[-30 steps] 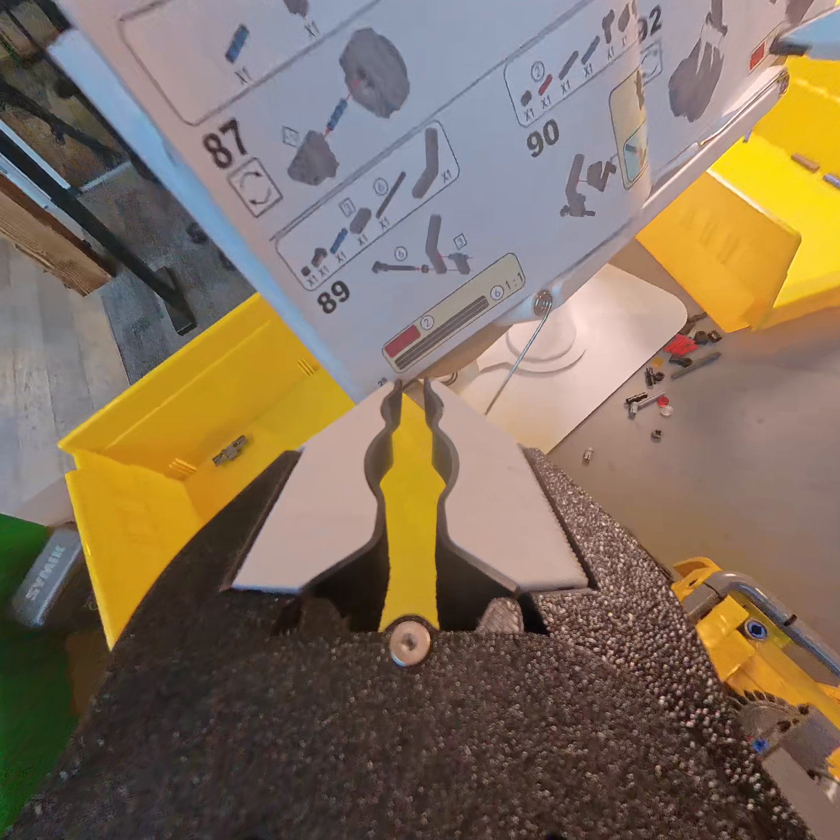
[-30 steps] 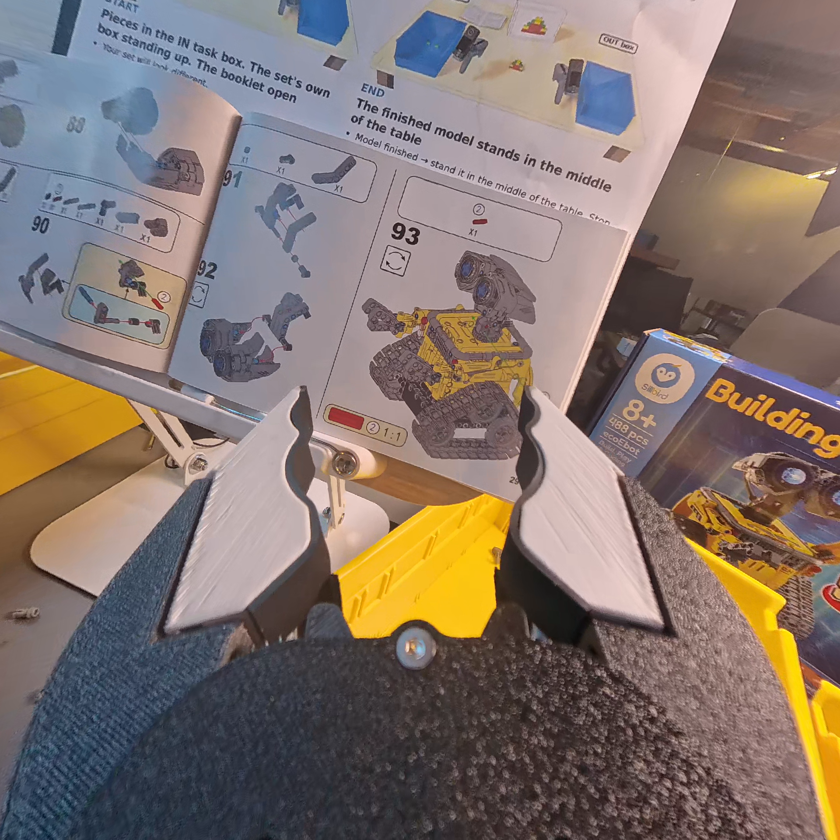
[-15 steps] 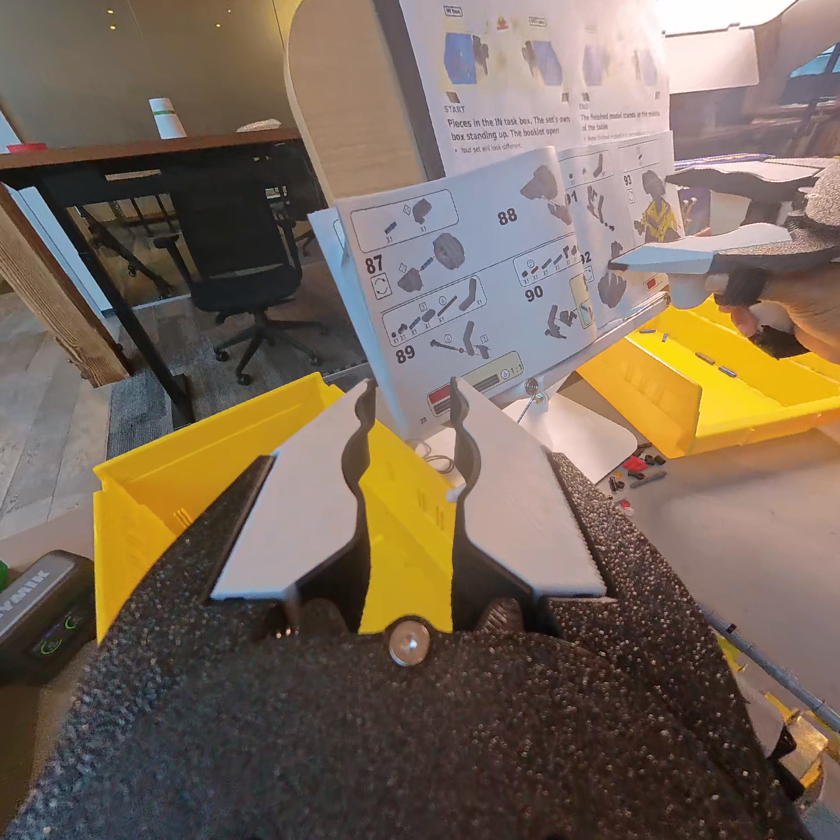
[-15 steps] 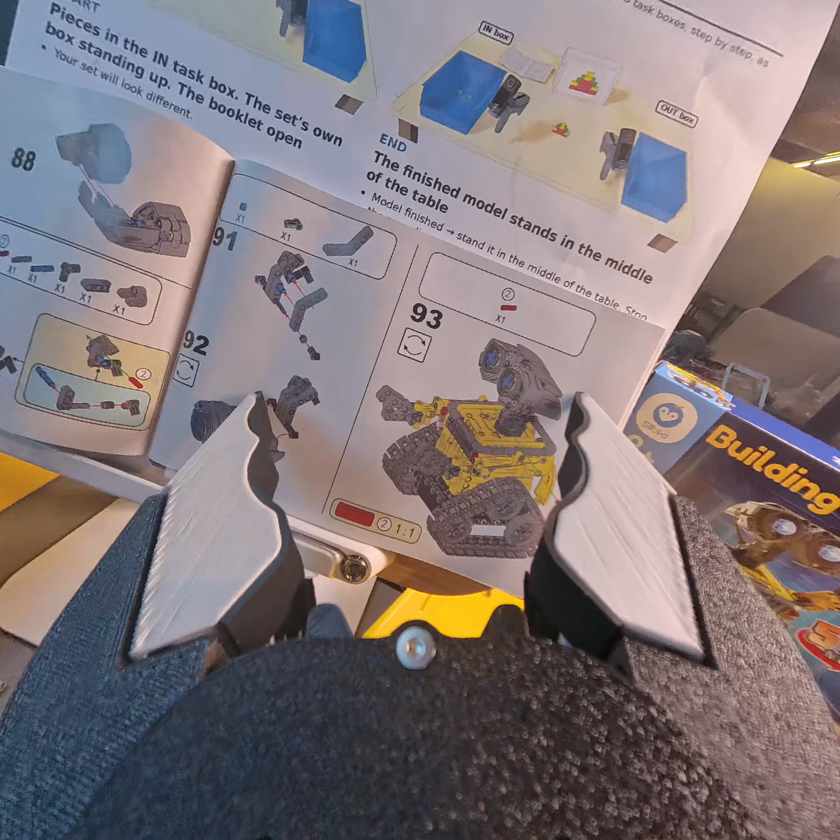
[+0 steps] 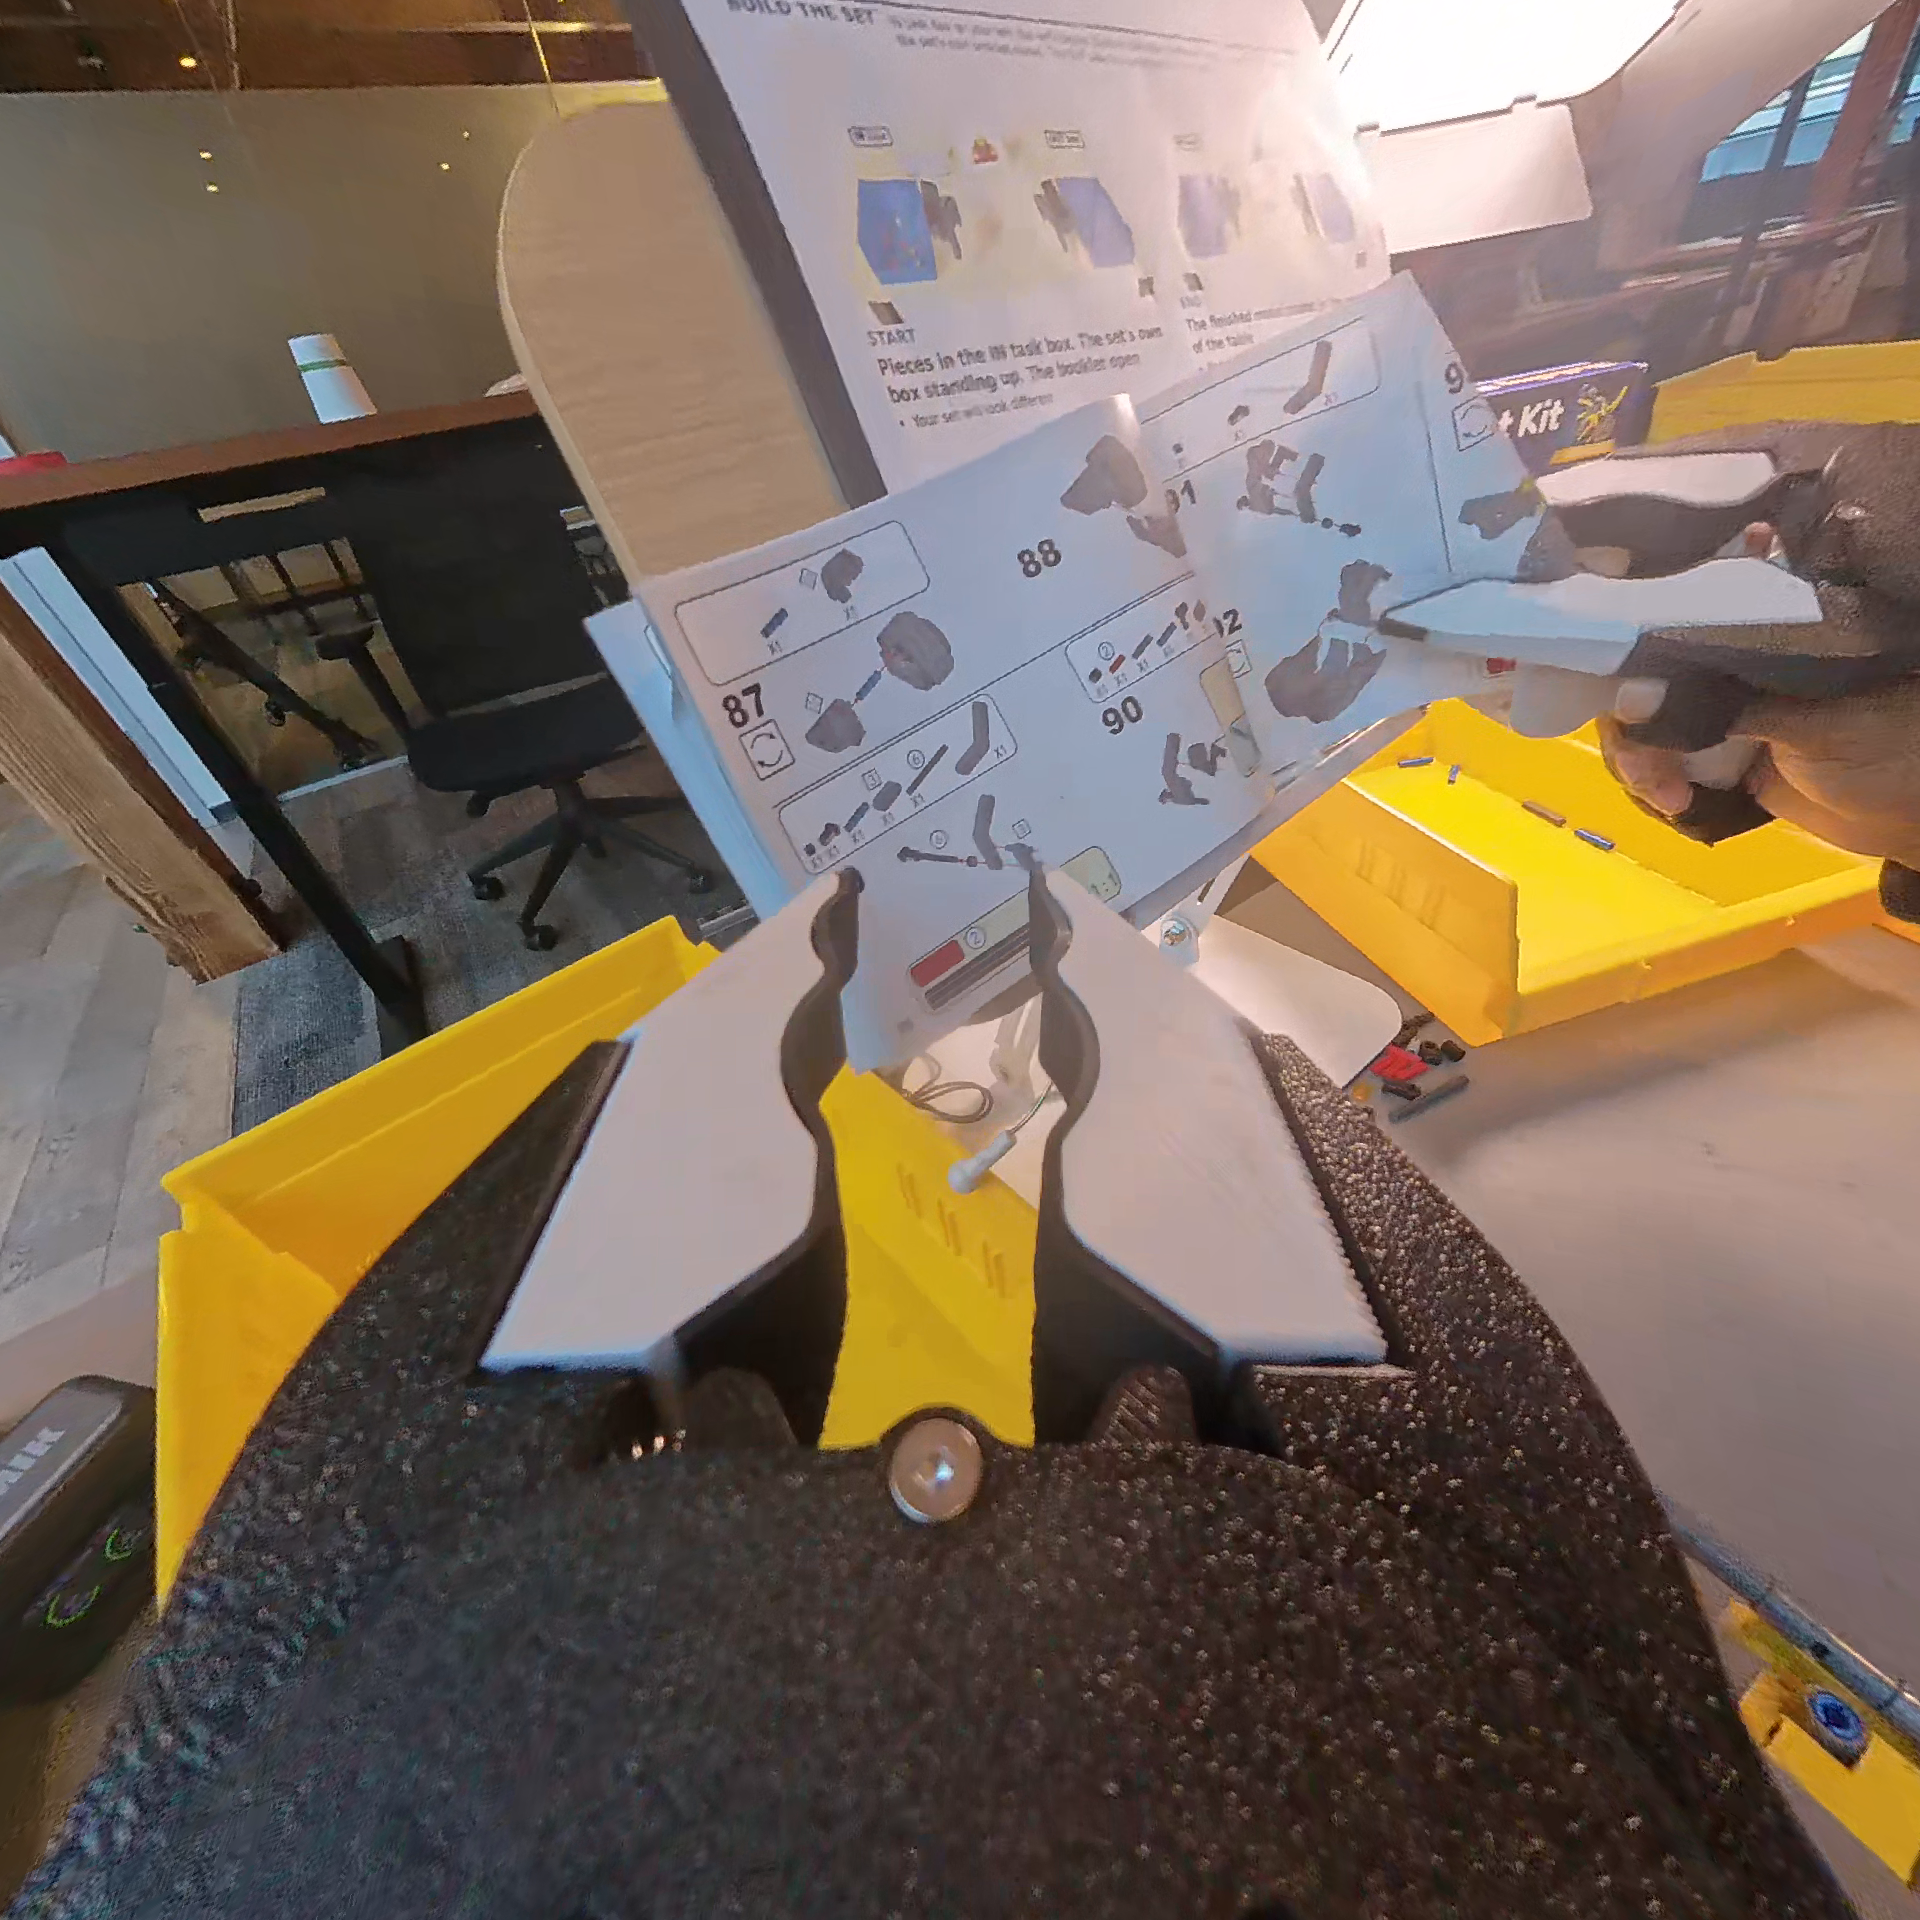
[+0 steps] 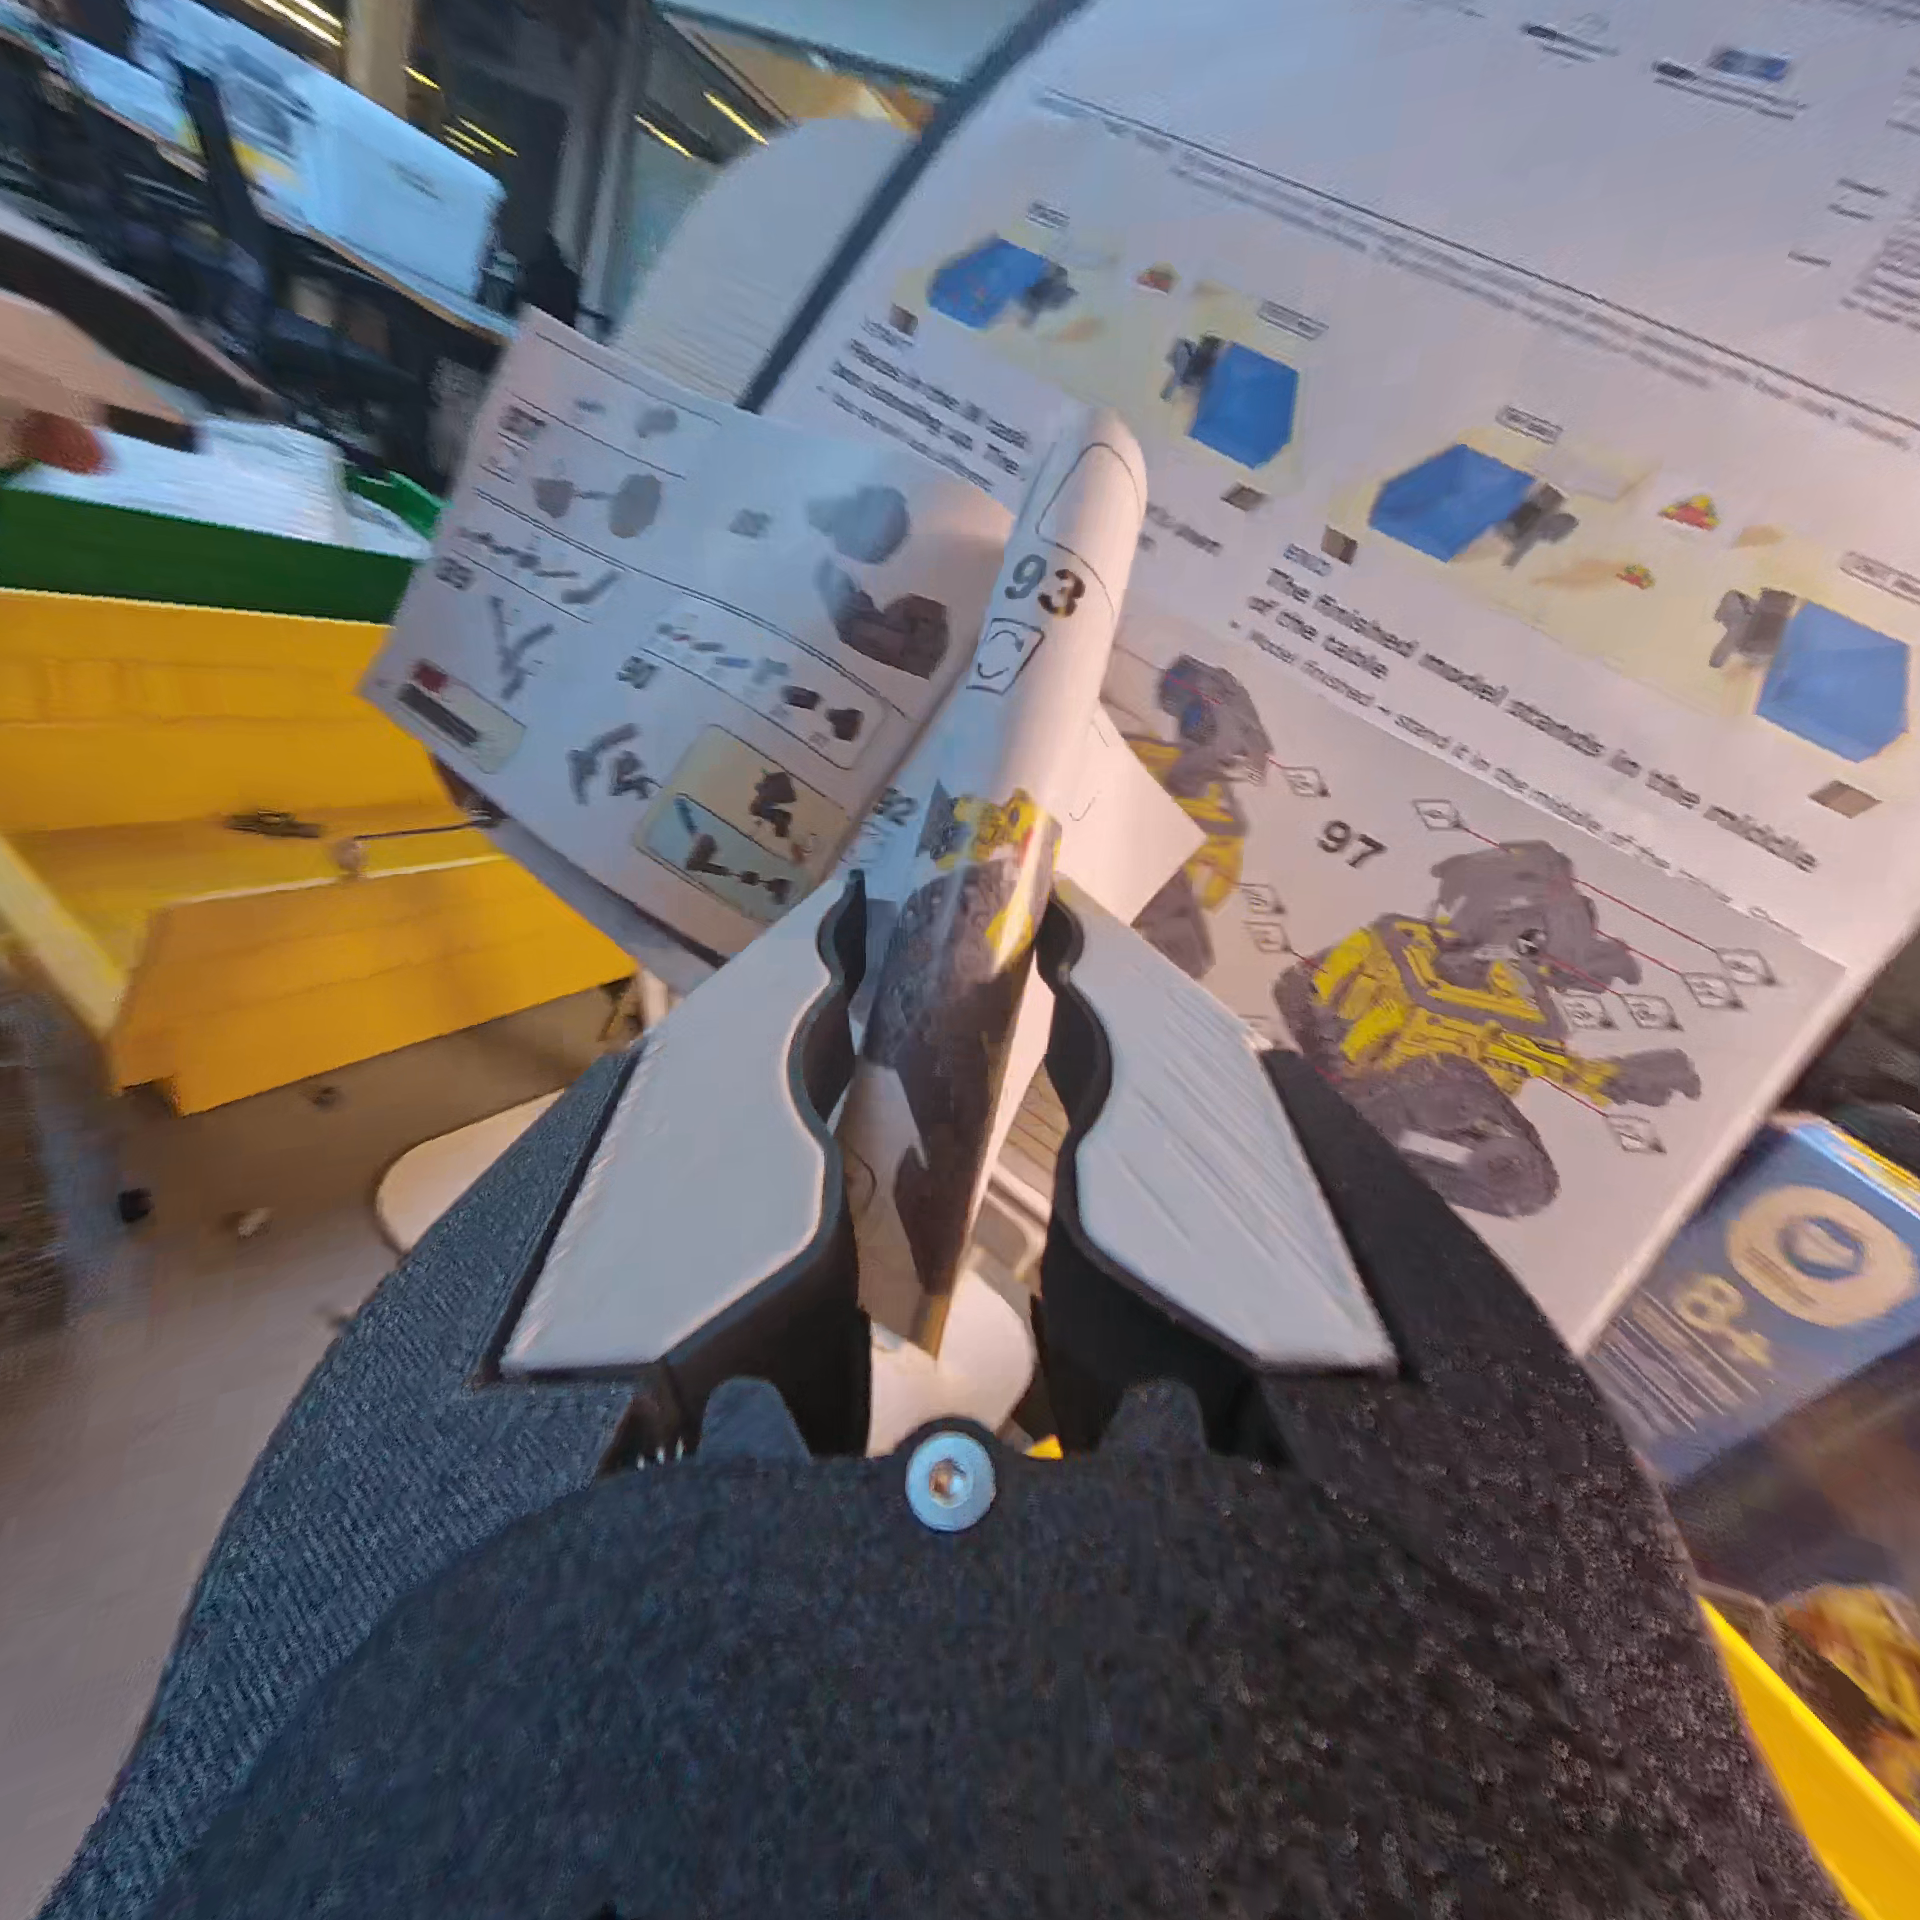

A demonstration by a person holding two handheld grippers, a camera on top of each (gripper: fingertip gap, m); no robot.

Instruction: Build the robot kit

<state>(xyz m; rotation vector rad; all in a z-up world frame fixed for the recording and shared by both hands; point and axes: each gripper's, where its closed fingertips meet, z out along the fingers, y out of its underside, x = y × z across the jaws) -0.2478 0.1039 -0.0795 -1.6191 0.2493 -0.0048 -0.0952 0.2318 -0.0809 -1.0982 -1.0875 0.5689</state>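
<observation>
An open instruction booklet (image 5: pixel 987 665) stands on a white stand (image 5: pixel 1299 1008). My left gripper (image 5: pixel 940 883) is open and empty, its tips just in front of the booklet's lower left corner, above a yellow bin (image 5: pixel 416 1122). My right gripper (image 6: pixel 948 909) has its jaws narrowed but still apart, with the booklet's curled right-hand page (image 6: pixel 1039 644) standing edge-on between them. That page is lifted off the booklet (image 6: pixel 675 623) and a later page (image 6: pixel 1455 987) shows behind it. The right gripper also shows in the left wrist view (image 5: pixel 1465 556), held by a hand (image 5: pixel 1766 769).
A large printed sheet (image 5: pixel 1039 208) hangs behind the booklet. A second yellow bin (image 5: pixel 1507 862) with a few small pieces lies right of the stand. Loose small pieces (image 5: pixel 1413 1070) lie on the table. A blue set box (image 6: pixel 1766 1278) stands at the right. A black device (image 5: pixel 52 1507) sits at the left. The grippers' ends are close to 20 cm from one another. The black device (image 5: pixel 52 1507) sits 35 cm or so from the ends of my left fingers.
My left gripper opened and pulled back from the booklet. My right gripper narrowed its jaws around the right-hand page and swung left, lifting the page and baring the one behind.
</observation>
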